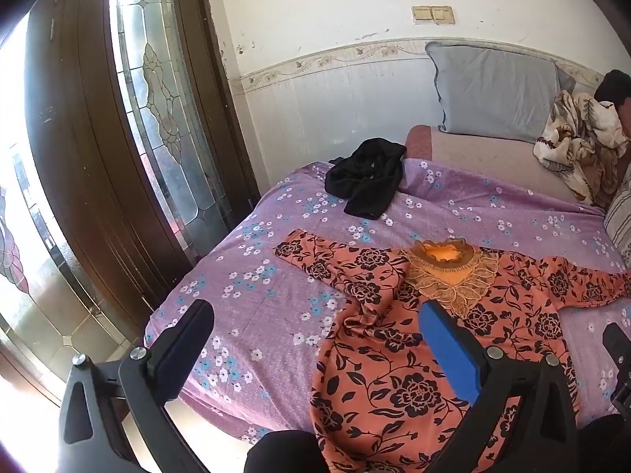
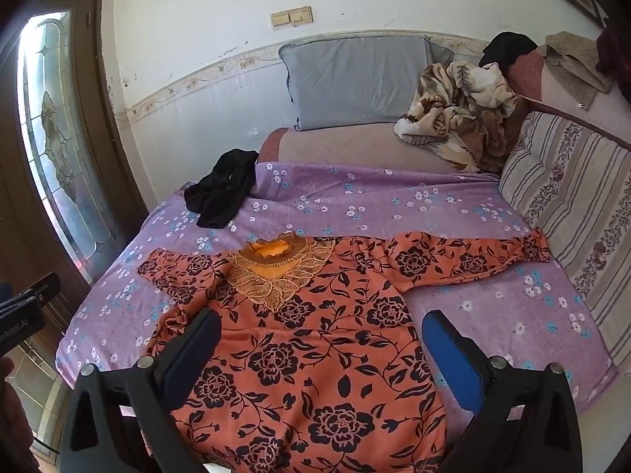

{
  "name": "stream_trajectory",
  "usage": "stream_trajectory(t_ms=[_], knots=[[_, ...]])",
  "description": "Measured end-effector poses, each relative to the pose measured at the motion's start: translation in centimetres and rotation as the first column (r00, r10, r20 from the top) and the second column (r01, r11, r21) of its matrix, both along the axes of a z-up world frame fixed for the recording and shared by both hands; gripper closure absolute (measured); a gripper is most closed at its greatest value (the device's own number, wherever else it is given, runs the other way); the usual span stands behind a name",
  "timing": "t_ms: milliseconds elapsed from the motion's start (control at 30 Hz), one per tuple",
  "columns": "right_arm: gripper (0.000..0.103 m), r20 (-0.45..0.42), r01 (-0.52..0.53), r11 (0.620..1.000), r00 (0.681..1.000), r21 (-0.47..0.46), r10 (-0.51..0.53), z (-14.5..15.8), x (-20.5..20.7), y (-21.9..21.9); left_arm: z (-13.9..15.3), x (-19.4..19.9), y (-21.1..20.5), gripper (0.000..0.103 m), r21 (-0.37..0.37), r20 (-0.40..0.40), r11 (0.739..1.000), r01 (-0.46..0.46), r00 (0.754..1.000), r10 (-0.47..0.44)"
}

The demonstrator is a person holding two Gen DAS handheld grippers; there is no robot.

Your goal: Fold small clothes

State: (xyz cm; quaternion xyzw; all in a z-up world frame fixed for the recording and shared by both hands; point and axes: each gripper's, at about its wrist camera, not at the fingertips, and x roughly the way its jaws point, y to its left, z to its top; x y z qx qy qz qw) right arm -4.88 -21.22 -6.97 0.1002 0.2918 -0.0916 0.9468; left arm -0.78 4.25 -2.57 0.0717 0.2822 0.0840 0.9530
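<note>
An orange top with black flowers (image 1: 398, 354) (image 2: 315, 339) lies spread flat on the purple floral bedsheet (image 1: 272, 307) (image 2: 512, 315), neck with gold lace (image 1: 449, 272) (image 2: 272, 268) toward the wall, both sleeves out to the sides. A crumpled black garment (image 1: 366, 181) (image 2: 221, 189) lies beyond it near the bed's far left corner. My left gripper (image 1: 315, 323) hovers open over the top's left side and the sheet. Above the top's lower body, my right gripper (image 2: 319, 335) stands open. Neither has anything between its fingers.
A grey pillow (image 1: 497, 90) (image 2: 355, 82) leans on the wall at the bed's head. A beige patterned blanket (image 1: 579, 149) (image 2: 461, 114) is heaped at the right, beside a striped cushion (image 2: 572, 213). A brown glass-paned door (image 1: 157, 118) stands left of the bed.
</note>
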Motion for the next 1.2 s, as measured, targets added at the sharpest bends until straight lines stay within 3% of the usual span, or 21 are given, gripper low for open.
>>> stream_trajectory(t_ms=[300,767,1200], knots=[[0.0,0.006,-0.02,1.0,1.0,-0.001,0.02,0.3,-0.1,0.7,0.4,-0.5,2.2,0.0,-0.008,0.021,0.999,-0.053,0.998,0.053],[0.0,0.001,-0.04,0.999,0.999,-0.018,0.04,0.0,0.6,0.4,0.6,-0.4,1.9,0.0,0.007,0.029,0.998,-0.064,0.998,0.063],[0.0,-0.04,-0.002,1.0,0.999,0.013,0.003,-2.6,4.4,-1.4,-1.8,4.1,0.4,0.0,0.039,-0.011,0.998,-0.055,0.998,0.056]])
